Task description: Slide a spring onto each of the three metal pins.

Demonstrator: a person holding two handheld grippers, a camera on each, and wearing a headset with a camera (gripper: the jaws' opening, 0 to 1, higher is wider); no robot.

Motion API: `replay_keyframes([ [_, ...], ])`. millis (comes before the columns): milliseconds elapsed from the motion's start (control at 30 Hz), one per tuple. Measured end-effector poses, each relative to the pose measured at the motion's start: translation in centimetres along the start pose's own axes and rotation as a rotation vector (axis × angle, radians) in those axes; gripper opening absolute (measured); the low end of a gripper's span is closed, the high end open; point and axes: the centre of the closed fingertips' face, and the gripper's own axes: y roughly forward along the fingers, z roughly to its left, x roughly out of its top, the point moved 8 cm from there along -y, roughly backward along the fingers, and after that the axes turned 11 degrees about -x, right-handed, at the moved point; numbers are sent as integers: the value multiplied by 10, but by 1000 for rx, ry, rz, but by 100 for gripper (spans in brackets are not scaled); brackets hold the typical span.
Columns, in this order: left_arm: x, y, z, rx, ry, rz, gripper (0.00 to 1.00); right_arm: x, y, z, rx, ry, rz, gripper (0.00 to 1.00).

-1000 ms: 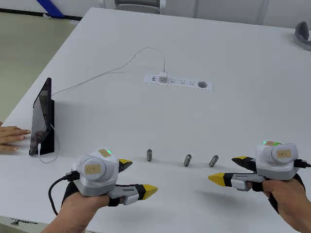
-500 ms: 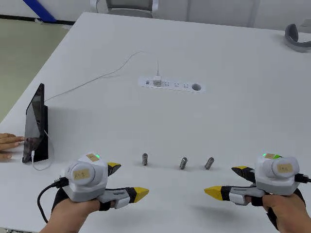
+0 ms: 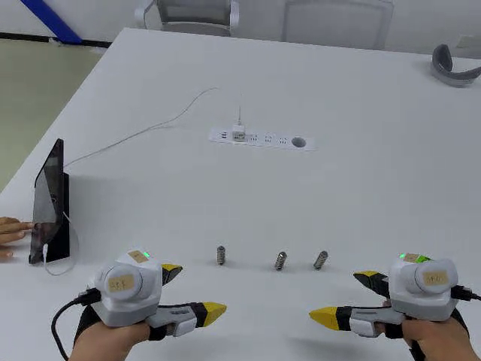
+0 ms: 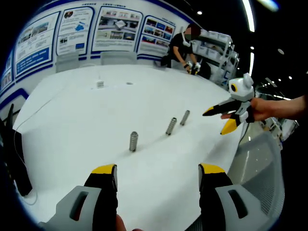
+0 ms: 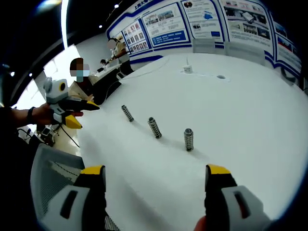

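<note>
The left gripper (image 3: 193,289) is held low over the near edge of the white table (image 3: 376,173). Its yellow-tipped jaws are spread wide and grip nothing, and both tips are clear of everything on the table. In the left gripper view these jaws rise far apart with bare tabletop between them. The right gripper (image 3: 344,295) faces it from the other side, jaws just as wide and just as empty, tips pointing toward the left gripper.

Three springs stand in a row on the table, ahead of both pairs of jaws and across the gap between the grippers, apart from every tip. The first spring (image 3: 221,256) is upright, a little beyond the farther tip of the left gripper. The middle spring (image 3: 280,261) and the third spring (image 3: 320,260) lean slightly, and the third is the one closest to the right gripper's jaws.

In the left gripper view the first spring (image 4: 133,141) stands ahead of the opening, nearer that view's left-hand jaw. The other two trail off toward the right gripper (image 4: 217,121). In the right gripper view the third spring (image 5: 188,139) stands ahead of the opening, nearer the right-hand jaw, with a dark end at its top. The row recedes toward the left gripper (image 5: 83,115). Whether a pin runs inside each coil cannot be made out.

Far ahead of both jaws lies a power strip (image 3: 259,139) with a white cable (image 3: 150,128). On the outer side of the left gripper a dark tablet (image 3: 49,199) stands on edge, with another person's hand (image 3: 11,229) beside it.
</note>
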Motion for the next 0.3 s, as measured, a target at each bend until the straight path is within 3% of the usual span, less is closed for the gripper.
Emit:
replay_keyframes([
  [300,-2,-1,1,-1,-1,6,71,-3,-3,-1,-12,-12,8,88],
])
